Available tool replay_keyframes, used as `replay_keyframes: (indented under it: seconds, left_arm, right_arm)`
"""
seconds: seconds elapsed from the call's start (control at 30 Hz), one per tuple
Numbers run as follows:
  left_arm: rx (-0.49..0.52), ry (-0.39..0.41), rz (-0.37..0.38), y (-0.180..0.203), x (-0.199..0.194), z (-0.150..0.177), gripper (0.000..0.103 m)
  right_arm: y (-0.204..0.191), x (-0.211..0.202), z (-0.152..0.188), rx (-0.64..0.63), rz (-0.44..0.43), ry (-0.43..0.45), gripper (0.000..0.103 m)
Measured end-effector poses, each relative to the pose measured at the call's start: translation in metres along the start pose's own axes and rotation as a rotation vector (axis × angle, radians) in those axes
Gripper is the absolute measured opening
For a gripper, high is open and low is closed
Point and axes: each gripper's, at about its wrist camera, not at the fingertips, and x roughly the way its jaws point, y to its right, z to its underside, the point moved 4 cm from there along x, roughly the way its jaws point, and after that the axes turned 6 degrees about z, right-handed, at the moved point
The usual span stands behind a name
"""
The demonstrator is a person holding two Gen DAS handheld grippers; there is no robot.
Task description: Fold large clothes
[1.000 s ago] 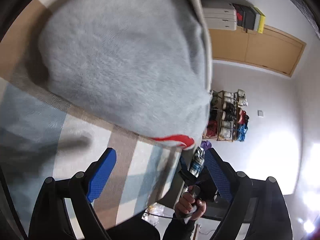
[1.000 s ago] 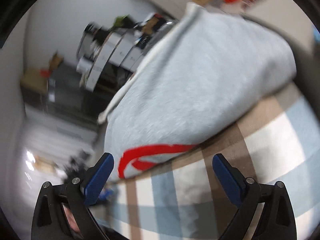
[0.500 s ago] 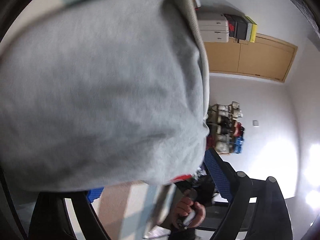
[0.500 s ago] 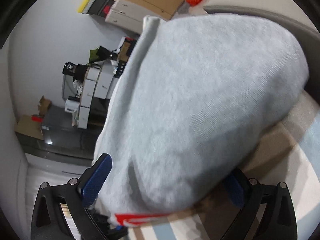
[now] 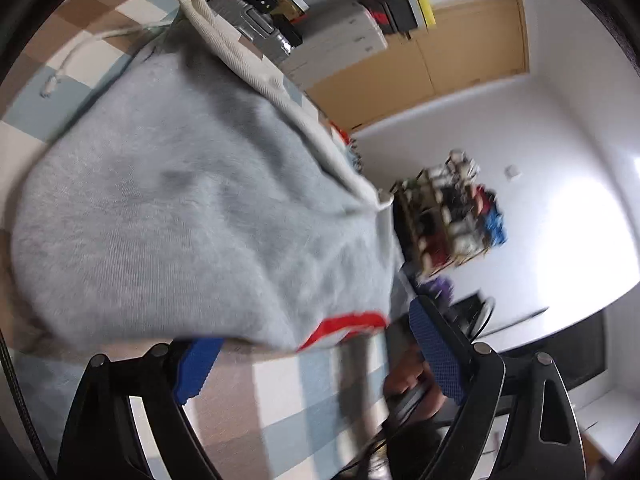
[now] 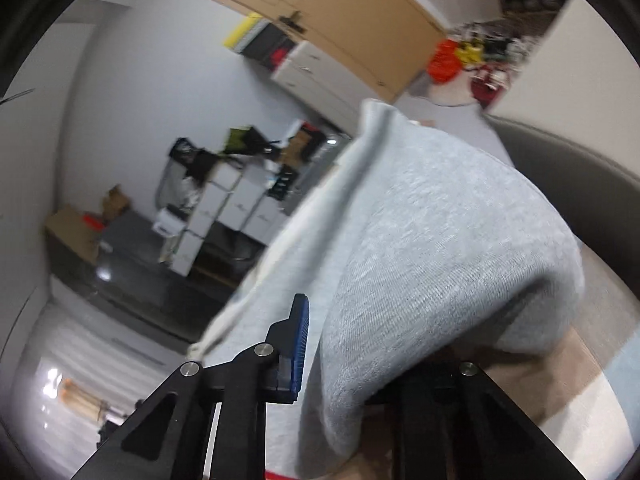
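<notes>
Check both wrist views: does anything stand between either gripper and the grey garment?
Nothing visible does. The right gripper is closing with the grey garment already between its jaws. The left gripper is open, the garment's red-trimmed edge just ahead of it.

Home room, checked bedding (image 5: 280, 408), shoe rack (image 5: 448, 216) by white wall, wooden door (image 5: 472, 44), stacked storage boxes (image 6: 224, 216)
</notes>
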Motion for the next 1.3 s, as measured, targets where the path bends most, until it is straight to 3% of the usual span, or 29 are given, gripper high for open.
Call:
replay_keyframes:
  seconds: [0.27,0.4,0.5,0.67,0.73,0.77,0.8,0.87,0.9,0.93,0.97,1.0,1.1,1.2,1.3]
  left_arm:
    - [-0.161,-0.036,-0.133,-0.052,-0.004,0.019,0.087]
    - [-0.215,0.013,-0.110,-0.060,-0.006,0.014,0.087]
    - [-0.218,0.070,-0.109,-0.061,-0.004,0.007,0.087]
    - [-0.151,0.141,-0.170,-0.057,0.012,-0.012,0.088]
    - [-0.121,0.156,-0.193,-0.056,0.014,-0.015,0.088]
    - [-0.102,0.159,-0.202,-0.055,0.018,-0.017,0.088]
    - [-0.088,0.164,-0.203,-0.057,0.018,-0.017,0.088]
    - [-0.089,0.190,-0.181,-0.061,0.017,-0.018,0.088]
    - [-0.096,0.197,-0.170,-0.066,0.012,-0.019,0.086]
    - [-0.109,0.209,-0.159,-0.069,0.008,-0.019,0.083]
    - [-0.131,0.217,-0.144,-0.074,0.006,-0.020,0.065]
    - [-0.162,0.229,-0.150,-0.081,0.002,-0.021,0.037]
    - [-0.258,0.263,-0.070,-0.093,-0.003,-0.025,0.022]
    - [-0.261,0.304,-0.065,-0.087,-0.009,-0.020,0.019]
    - [-0.244,0.328,-0.054,-0.077,-0.017,-0.014,0.016]
  right_arm:
    - [0.011,0.006,0.003,-0.007,0.008,-0.032,0.020]
    - [0.018,0.000,0.006,-0.016,0.023,-0.037,0.021]
    - [0.020,0.000,0.008,-0.025,0.036,-0.037,0.021]
    - [0.022,0.004,0.010,-0.032,0.074,-0.041,0.021]
    - [0.027,0.009,0.012,-0.043,0.151,-0.066,0.027]
    - [0.030,0.013,0.013,-0.056,0.199,-0.081,0.049]
    - [0.036,0.017,0.015,-0.051,0.245,-0.096,0.058]
    - [0.045,0.016,0.012,0.003,0.214,-0.086,0.057]
    - [0.047,0.016,0.010,0.013,0.212,-0.090,0.050]
    - [0.050,0.017,0.008,0.035,0.187,-0.099,0.041]
    - [0.051,0.017,0.006,0.060,0.143,-0.108,0.021]
    - [0.053,0.017,0.004,0.080,0.120,-0.115,0.017]
    - [0.051,0.011,0.004,0.076,0.096,-0.090,0.011]
    - [0.044,0.000,0.003,0.030,0.107,-0.070,0.010]
    - [0.034,-0.010,0.009,-0.069,0.176,-0.062,0.009]
